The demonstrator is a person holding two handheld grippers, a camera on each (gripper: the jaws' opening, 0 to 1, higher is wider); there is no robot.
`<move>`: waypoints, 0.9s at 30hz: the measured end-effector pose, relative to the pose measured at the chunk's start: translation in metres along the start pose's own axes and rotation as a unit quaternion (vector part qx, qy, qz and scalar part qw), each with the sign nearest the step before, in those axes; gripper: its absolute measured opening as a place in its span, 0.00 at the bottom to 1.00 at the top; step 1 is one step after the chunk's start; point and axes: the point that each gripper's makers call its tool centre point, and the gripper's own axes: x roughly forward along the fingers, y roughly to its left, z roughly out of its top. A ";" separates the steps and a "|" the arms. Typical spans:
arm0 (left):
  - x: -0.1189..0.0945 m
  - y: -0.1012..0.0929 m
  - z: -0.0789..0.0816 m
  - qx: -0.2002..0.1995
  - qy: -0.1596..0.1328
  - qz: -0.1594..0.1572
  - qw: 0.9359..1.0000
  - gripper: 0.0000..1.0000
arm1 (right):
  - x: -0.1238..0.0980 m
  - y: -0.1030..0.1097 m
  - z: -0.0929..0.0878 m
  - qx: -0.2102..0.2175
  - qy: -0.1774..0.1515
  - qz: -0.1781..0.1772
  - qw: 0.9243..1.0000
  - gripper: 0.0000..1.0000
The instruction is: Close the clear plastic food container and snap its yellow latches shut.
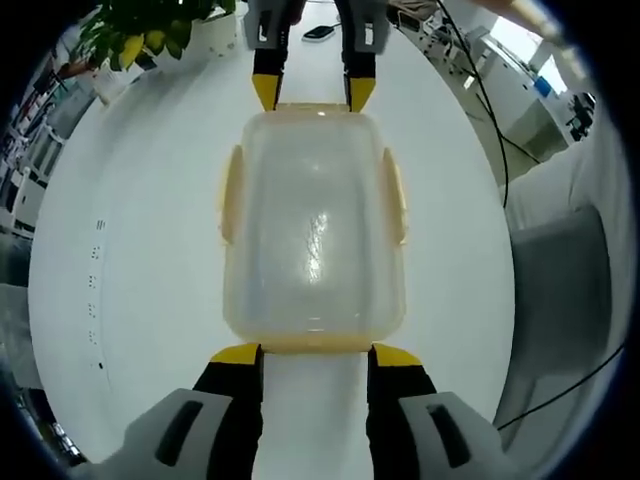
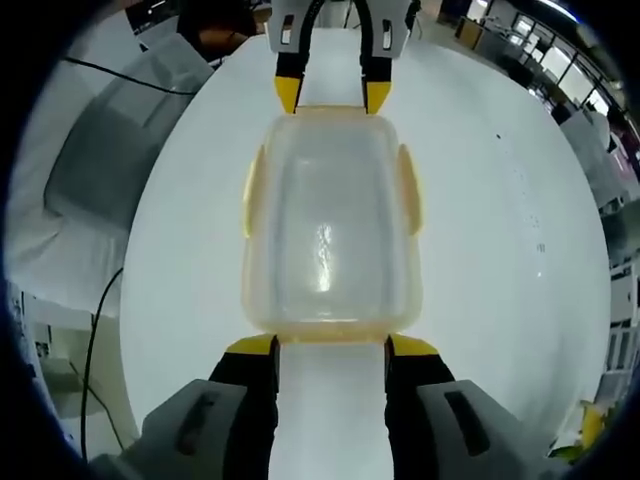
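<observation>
White, smooth counter (image 1: 130, 300) carries the clear, rounded-rectangular plastic food container (image 1: 315, 240), with an office-like room of cables, shelving and a green potted plant (image 1: 140, 30) beyond the counter's far edge. The container's lid already sits on top, and pale yellow latches show along both of its long sides: one flap (image 1: 230, 195) on one flank, one (image 1: 395, 195) on the other. Whether these flaps are snapped down cannot be told.

Spatial relation governing the next move: the container's long axis runs straight from one pair of tongs to the other. In the left gripper view, the left tongs (image 1: 315, 352) stand with yellow tips apart, one tip at each corner of the container's near short end, touching or just short of it; the right tongs (image 1: 313, 92) meet the opposite short end in the same way, also apart. The right gripper view mirrors this, with the right tongs (image 2: 330, 345) at the near end and the left tongs (image 2: 333, 95) at the far end.

Both tongs are equally near, each bracketing a short end rather than clamping it. Judged from this layout, the side latches lie off to either flank of the container, so each pair of tongs would have to shift sideways from its end to reach a flap.
</observation>
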 end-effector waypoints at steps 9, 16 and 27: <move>0.005 0.008 -0.020 -0.073 0.000 0.016 0.997 0.37 | 0.011 0.006 -0.018 0.007 0.015 0.003 1.000 0.44; -0.007 0.006 -0.039 -0.237 -0.048 -0.009 0.970 0.47 | 0.005 0.002 -0.051 0.110 0.037 -0.020 0.993 0.36; -0.056 0.012 0.006 -0.607 -0.237 -0.139 0.746 0.70 | -0.033 -0.016 -0.035 0.382 -0.058 -0.036 0.921 0.38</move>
